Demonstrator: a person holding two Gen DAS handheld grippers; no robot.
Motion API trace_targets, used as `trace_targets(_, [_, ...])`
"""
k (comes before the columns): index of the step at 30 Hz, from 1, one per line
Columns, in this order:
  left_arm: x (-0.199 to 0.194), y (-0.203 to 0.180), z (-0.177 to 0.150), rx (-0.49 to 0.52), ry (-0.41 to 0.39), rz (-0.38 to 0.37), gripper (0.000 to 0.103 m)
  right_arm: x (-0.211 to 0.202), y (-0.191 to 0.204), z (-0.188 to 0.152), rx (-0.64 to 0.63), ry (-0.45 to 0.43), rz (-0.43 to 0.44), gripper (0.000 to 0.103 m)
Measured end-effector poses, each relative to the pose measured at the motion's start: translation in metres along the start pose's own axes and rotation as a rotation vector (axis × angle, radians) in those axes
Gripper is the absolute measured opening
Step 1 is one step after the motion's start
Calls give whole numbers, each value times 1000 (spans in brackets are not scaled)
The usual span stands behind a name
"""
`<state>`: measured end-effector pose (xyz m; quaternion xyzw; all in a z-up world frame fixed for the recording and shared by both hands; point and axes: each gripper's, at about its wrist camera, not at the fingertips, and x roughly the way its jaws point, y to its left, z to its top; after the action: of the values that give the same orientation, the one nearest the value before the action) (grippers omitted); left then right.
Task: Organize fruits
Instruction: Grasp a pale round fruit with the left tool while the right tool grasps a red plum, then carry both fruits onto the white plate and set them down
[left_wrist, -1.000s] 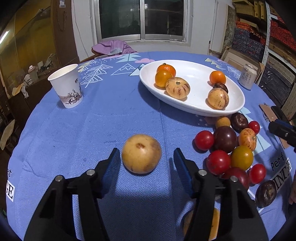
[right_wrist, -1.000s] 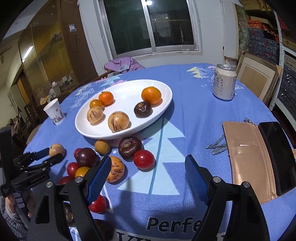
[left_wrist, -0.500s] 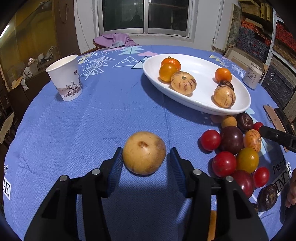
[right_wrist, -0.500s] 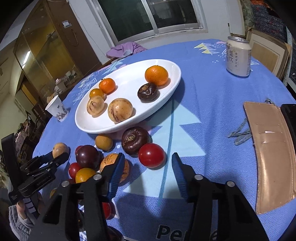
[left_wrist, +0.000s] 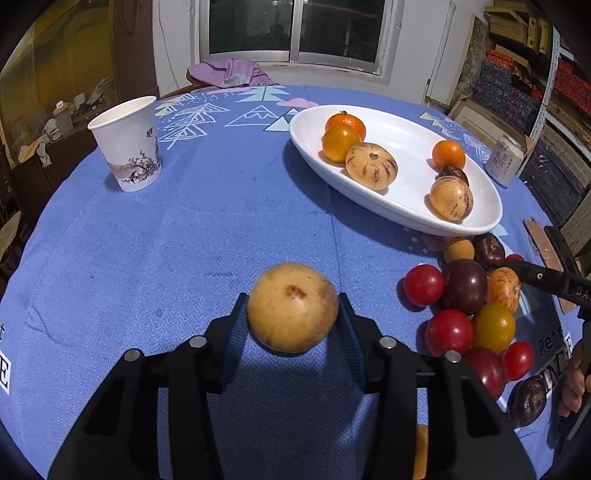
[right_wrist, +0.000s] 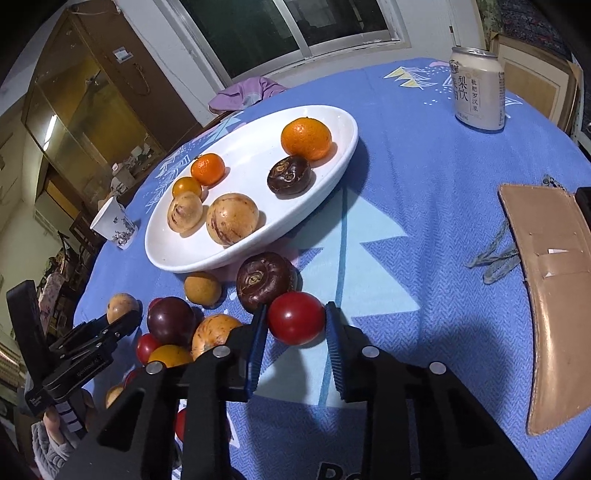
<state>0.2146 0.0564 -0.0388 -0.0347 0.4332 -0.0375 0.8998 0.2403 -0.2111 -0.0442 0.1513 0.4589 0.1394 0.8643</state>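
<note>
- Well, both grippers look closed on a fruit at once; the left gripper has its blue pads pressed to either side of a pale yellow fruit, and the right gripper is narrowed onto a red tomato with a pad touching each flank
- Judging from the task, the next thing is to lift each one and carry it to the white plate; a straight lift first would be wise, since the tomato sits touching a dark brown fruit and just beside the heap of red, purple and yellow fruit, which could roll if nudged
- The grip should stay gentle; both fruits are round and smooth, and I would guess the tomato bruises or slips under a hard squeeze
- For setting down, the bare middle of the plate looks safest, between the oranges and the speckled fruits lying in it
- The yellow fruit is plump, matt, with a small brown scar on top; it sits on the blue cloth of the counter, well apart from the paper cup
- The tomato is glossy and deep red, near the plate's rim
</note>
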Motion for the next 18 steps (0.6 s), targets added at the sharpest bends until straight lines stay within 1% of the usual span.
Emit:
trace_targets(5, [-5, 3, 0, -12, -18, -17, 45, -4, -2, -3, 11, 0, 17, 32])
trace_targets(8, [-18, 5, 2, -15, -73, 6, 45, -10, -3, -4, 13, -20, 22, 32])
trace_targets(10, [-30, 6, 6, -22, -116, 9, 45, -21, -4, -2, 19, -57, 31, 32])
trace_targets(12, [-40, 7, 15, -37, -149, 14, 45, -33, -4, 2, 30, -97, 51, 32])
trace_targets(14, [-44, 5, 31, -39, -156, 2, 45, -43, 1, 12, 18, -130, 62, 32])
trace_targets(16, [-45, -4, 51, -19, -161, -2, 45, -53, 14, 29, -20, -159, 66, 32])
trace_targets(18, [-44, -15, 69, 5, -171, 4, 45, -56, 27, 51, -44, -170, 73, 32])
